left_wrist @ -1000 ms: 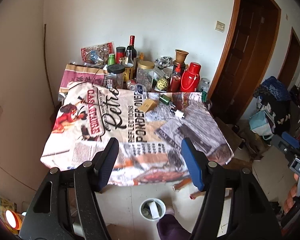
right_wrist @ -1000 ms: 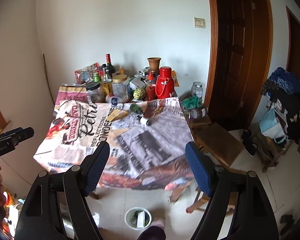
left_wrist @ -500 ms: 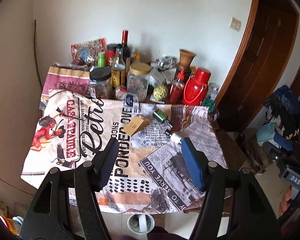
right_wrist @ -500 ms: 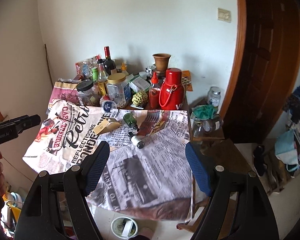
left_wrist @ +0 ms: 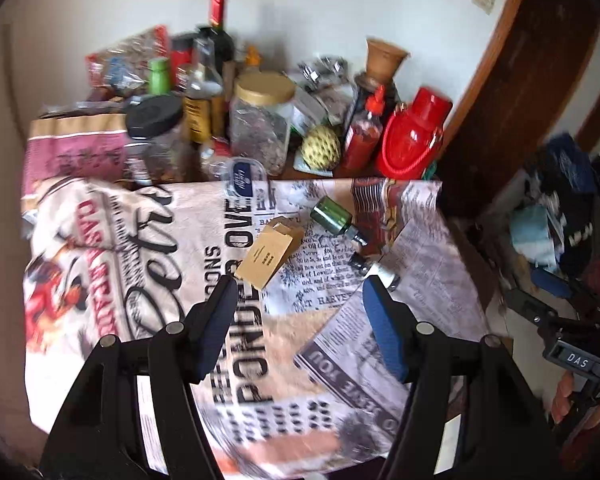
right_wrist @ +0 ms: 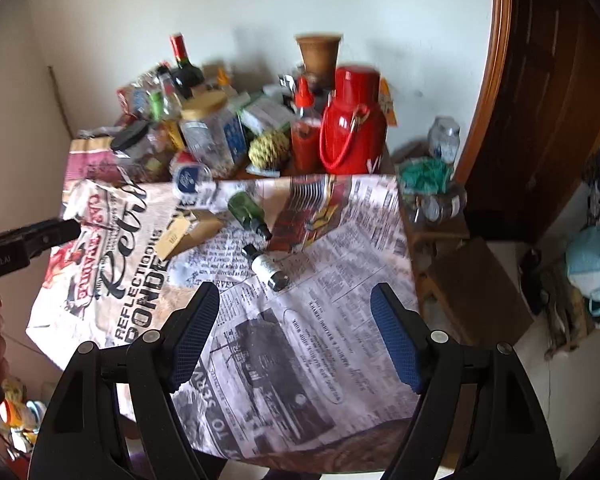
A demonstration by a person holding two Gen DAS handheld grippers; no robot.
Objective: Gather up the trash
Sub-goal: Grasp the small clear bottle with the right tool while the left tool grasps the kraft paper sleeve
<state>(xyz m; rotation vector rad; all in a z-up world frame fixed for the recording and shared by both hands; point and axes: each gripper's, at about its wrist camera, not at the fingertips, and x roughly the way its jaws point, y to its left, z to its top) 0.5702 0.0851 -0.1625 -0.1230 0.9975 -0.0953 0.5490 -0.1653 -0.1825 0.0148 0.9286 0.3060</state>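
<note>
On the printed tablecloth lie a flattened brown cardboard box, a small green bottle on its side and a small silver-wrapped bottle. A blue-and-white packet sits just behind them. My left gripper hangs open above the cloth, just in front of the box, with nothing between its fingers. My right gripper is open too, empty, just short of the silver bottle.
Jars, bottles, a red thermos, a sauce bottle and a clay pot crowd the table's back edge by the wall. A wooden door frame and a low stool with jars stand to the right. Clutter lies on the floor at right.
Both grippers have moved forward and down over the table, so the box and bottles now lie close ahead. The bin on the floor has dropped out of view. Jaw widths are unchanged.
</note>
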